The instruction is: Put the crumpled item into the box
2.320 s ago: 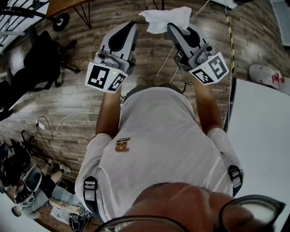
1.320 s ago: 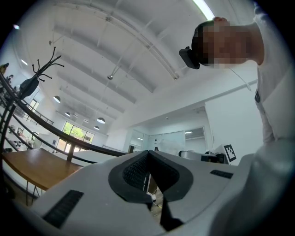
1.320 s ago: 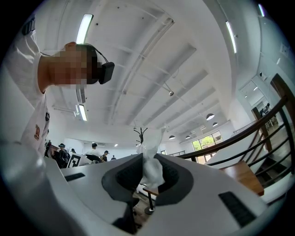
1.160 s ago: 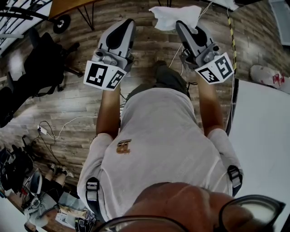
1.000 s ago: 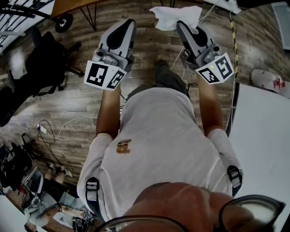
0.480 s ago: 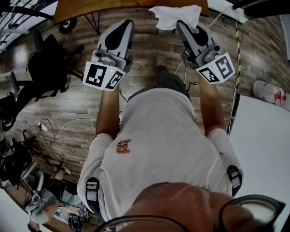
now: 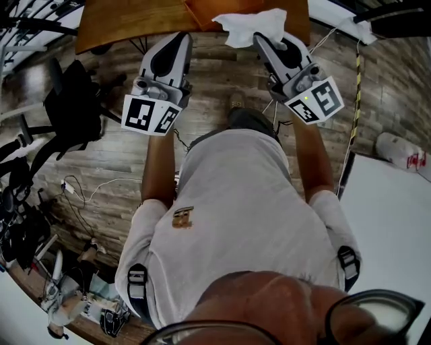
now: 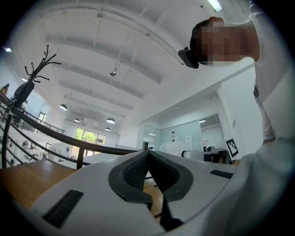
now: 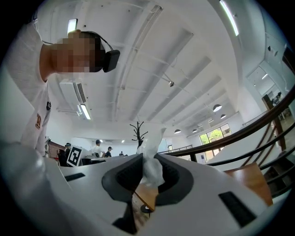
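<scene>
The crumpled white item [image 7: 249, 25] hangs from my right gripper [image 7: 259, 38], whose jaws are shut on it. In the right gripper view the white item [image 9: 152, 136] stands up between the pads of the right gripper [image 9: 148, 160]. My left gripper [image 7: 180, 36] is held level beside it; its pads meet with nothing between them, which the left gripper view also shows of the left gripper [image 8: 147, 155]. Ahead, at the top edge, lies a wooden table [image 7: 128, 23] with an orange-brown thing [image 7: 202, 9] on it, perhaps the box.
A black office chair [image 7: 71, 101] stands on the left of the wooden floor, with cables [image 7: 84, 195] near it. A white tabletop [image 7: 394, 222] fills the lower right. A yellow-black strip [image 7: 355, 94] and a white shoe [image 7: 401, 149] lie on the right.
Both grippers have travelled forward over the floor with the white item still in the right one. The wooden table has come into view at the top and grown nearer.
</scene>
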Tool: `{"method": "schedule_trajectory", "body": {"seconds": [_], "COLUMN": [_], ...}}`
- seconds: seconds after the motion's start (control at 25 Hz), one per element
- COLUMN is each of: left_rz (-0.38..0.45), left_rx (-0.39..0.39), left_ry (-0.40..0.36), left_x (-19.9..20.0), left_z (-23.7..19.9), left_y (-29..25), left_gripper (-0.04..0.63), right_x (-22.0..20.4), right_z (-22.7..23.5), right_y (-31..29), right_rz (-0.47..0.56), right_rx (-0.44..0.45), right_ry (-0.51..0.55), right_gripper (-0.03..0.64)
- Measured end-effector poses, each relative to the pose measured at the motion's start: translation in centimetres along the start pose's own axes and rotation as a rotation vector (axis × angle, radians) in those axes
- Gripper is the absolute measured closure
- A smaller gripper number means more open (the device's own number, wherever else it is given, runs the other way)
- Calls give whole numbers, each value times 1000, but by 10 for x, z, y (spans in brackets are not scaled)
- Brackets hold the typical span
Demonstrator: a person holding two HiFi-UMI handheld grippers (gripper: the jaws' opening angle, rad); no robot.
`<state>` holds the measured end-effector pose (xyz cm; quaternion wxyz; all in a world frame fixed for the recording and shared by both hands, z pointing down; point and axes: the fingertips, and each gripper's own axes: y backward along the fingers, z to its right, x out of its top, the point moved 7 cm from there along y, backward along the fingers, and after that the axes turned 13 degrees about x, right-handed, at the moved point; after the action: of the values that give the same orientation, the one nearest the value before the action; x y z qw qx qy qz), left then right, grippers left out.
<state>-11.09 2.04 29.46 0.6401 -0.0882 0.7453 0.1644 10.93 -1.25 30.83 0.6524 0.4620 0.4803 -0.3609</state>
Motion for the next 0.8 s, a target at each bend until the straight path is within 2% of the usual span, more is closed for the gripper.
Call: {"method": "schedule_trajectory", "body": {"seconds": [0.2, 0.4, 0.64, 0.8], "left_rz": [-5, -29, -50, -52], "left_rx": [37, 65, 106, 118], "left_ry": [-27, -84, -61, -59], "left_x": [-10, -35, -55, -57], "left_z": [-13, -29, -44, -56], "left_y": [-56, -100, -131, -141], "left_gripper": [575, 575, 575, 575], "right_x": [-7, -20, -30, -41], "right_z": [60, 114, 157, 176], "right_y": [-14, -28, -40, -54], "right_rz": [-58, -107, -175, -244], "right_rx": [3, -12, -16, -51], "right_ry": [-16, -52, -63, -73], "right_gripper": [546, 546, 546, 546]}}
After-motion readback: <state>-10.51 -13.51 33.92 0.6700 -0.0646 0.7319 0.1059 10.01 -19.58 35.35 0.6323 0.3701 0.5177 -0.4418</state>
